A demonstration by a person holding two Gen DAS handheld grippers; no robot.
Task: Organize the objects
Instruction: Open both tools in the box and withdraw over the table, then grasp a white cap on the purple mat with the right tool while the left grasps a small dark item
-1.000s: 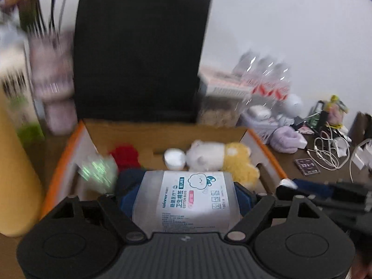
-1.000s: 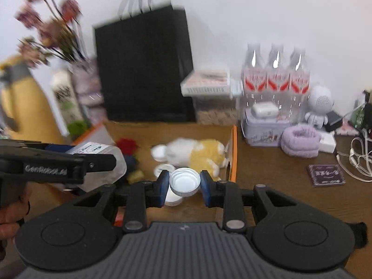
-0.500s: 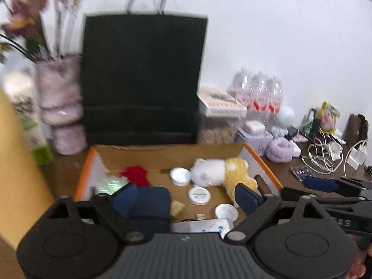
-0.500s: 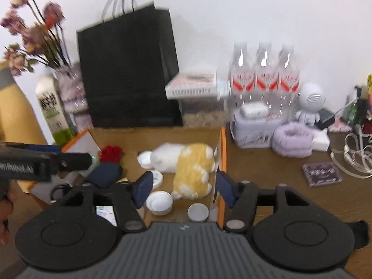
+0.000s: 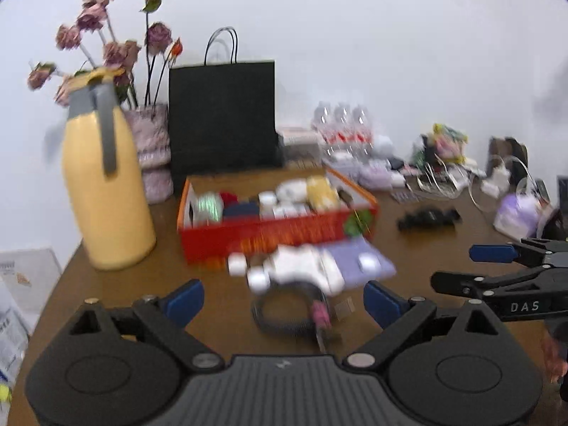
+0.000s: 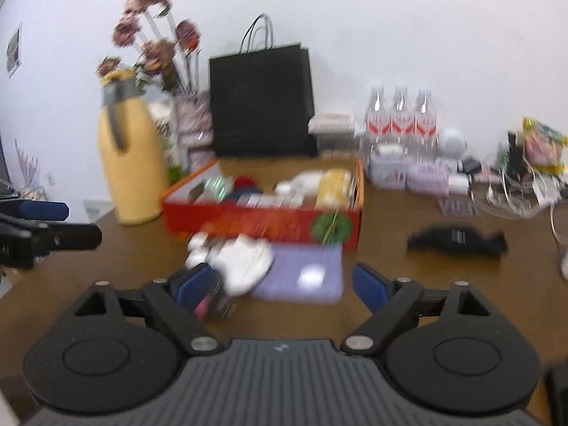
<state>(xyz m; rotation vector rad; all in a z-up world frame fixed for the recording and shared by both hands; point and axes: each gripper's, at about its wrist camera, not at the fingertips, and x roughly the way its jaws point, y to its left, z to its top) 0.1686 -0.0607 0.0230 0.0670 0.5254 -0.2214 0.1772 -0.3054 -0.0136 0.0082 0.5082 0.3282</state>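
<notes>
Brown table [image 5: 220, 301], red box [image 5: 269, 236], yellow jug [image 5: 106, 191]

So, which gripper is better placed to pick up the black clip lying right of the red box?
Right, probably. The black clip lies just right of the right gripper, whose jaws are opening empty.

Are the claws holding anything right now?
No. The left claw and the right claw are both empty, their jaws opening, above the brown wooden table.
</notes>
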